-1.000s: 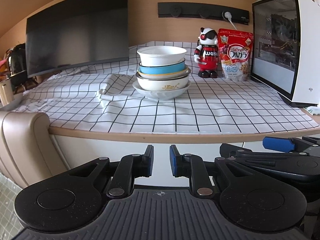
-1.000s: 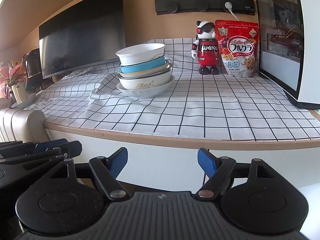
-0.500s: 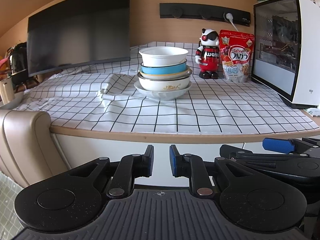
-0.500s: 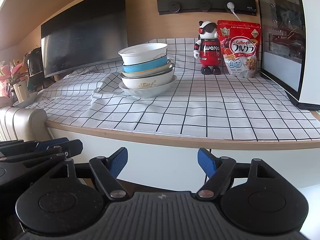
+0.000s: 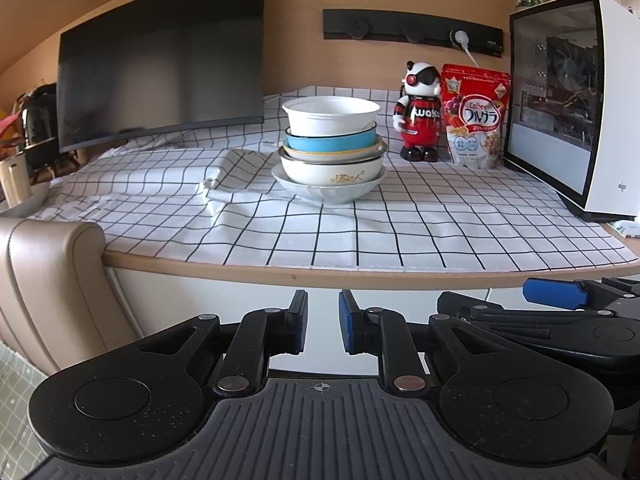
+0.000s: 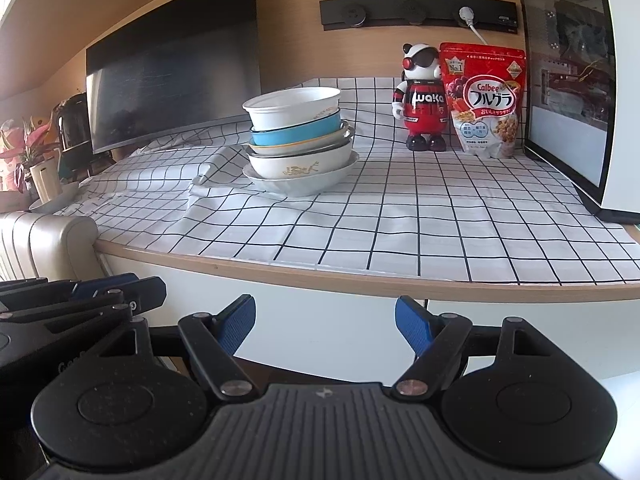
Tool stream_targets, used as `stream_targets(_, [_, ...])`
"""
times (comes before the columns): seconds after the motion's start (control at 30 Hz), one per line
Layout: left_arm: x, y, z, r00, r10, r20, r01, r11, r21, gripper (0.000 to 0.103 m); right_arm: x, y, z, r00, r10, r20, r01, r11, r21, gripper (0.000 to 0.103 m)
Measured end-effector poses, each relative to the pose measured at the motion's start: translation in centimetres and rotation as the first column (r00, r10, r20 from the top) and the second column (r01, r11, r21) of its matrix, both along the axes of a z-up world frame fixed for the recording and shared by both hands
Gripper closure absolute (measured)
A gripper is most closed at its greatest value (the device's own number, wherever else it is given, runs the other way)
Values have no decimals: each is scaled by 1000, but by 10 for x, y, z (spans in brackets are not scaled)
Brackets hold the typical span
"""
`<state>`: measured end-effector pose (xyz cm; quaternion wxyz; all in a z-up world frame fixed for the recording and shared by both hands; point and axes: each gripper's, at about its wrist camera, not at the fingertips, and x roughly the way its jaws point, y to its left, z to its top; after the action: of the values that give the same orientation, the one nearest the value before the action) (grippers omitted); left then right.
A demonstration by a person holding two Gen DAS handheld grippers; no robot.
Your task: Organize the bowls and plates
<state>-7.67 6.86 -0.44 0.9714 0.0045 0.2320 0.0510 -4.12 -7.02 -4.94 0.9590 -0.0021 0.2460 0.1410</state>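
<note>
While both grippers are held short of the wooden table edge [image 5: 280, 276], nothing is gripped: the left gripper [image 5: 323, 326] shows its blue-padded jaws drawn narrow with only a slim gap and nothing between them, and the right gripper [image 6: 325, 326] shows its jaws spread wide and empty. The uneven stack of white and blue ceramic bowls on a shallow white plate [image 5: 330, 148] is seen mid-table on the white black-gridded tablecloth [image 5: 400, 224], just beside a raised fold in that cloth. Toppling is judged the main risk: the tilted upper bowls could be slid off if the pile is nudged sideways or the fold is snagged.
</note>
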Motion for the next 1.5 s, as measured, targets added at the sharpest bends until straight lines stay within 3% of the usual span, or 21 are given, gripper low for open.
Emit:
stream_targets(1.33, [8,-2,-5,1000,-5,-23,5,1000,-15,83,8,-5,-3,1000,-6,-20,6,1000,8,25])
stream_targets(1.5, [13,9,-7,999,5,-51,-10,995,-95,83,10,-5,-5,999,-10,-33,10,1000,5,25])
